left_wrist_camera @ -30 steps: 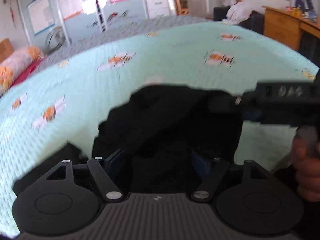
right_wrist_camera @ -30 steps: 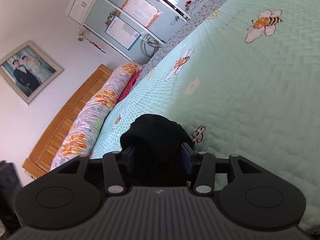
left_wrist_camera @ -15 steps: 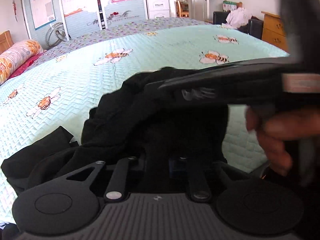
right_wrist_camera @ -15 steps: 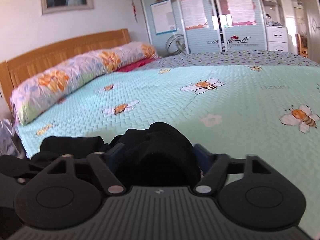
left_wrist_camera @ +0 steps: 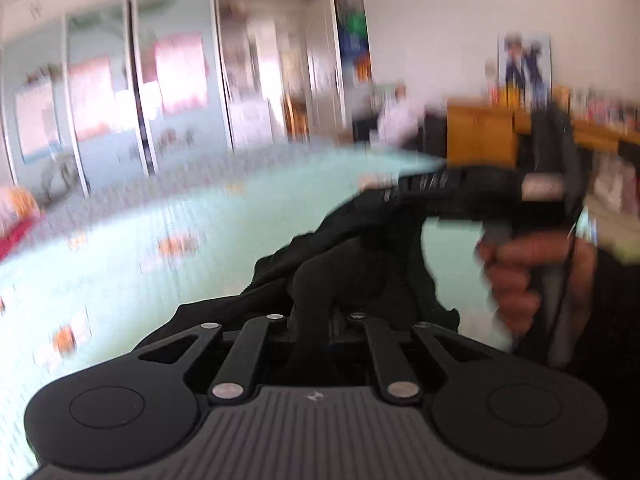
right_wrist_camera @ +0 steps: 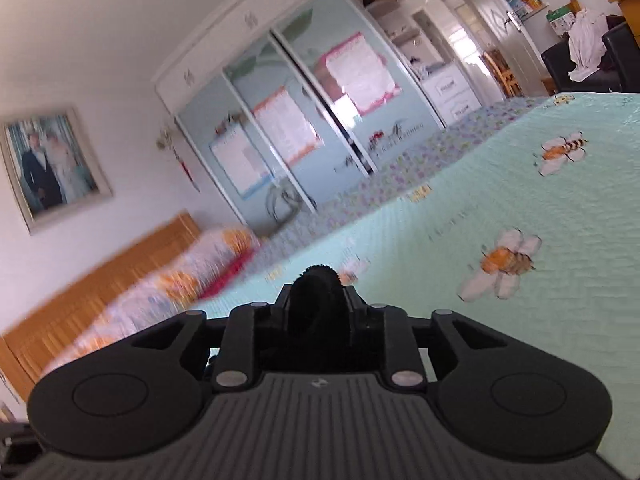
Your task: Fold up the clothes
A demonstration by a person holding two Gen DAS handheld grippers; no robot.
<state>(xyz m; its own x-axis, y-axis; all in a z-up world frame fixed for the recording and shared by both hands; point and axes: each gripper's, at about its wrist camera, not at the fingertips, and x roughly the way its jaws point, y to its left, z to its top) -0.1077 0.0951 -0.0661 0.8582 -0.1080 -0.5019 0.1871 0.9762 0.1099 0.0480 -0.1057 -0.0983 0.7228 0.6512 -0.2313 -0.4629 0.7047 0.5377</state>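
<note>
The left gripper (left_wrist_camera: 316, 320) has its jaws drawn almost together on a bunched fold of the black garment (left_wrist_camera: 360, 256), which rises straight out from between them. The right gripper (right_wrist_camera: 316, 308) has a rounded wad of the same black cloth wedged between its fingers (right_wrist_camera: 352, 304); its jaws are opening at this moment, yet the pads look pressed against the wad on both sides, so the cloth appears held for now. In the left wrist view the right gripper shows from the side, ahead and to the right of the left fingers, with the person's hand (left_wrist_camera: 516, 276) around its handle and the garment strung between the two tools.

The step in hand looks like lifting the garment clear of the bed to spread it. To do it well, both grips should sit on matching edges, and the hands should draw apart evenly until the cloth hangs flat. The right jaws need to firm up, or the wad may slip out.

The garment is dark, soft and matte, crumpled with no clear edge or seam readable through the blur. Beyond and below the fingers lies the mint green quilt (right_wrist_camera: 560, 320) with its bee (right_wrist_camera: 504, 262) prints.
</note>
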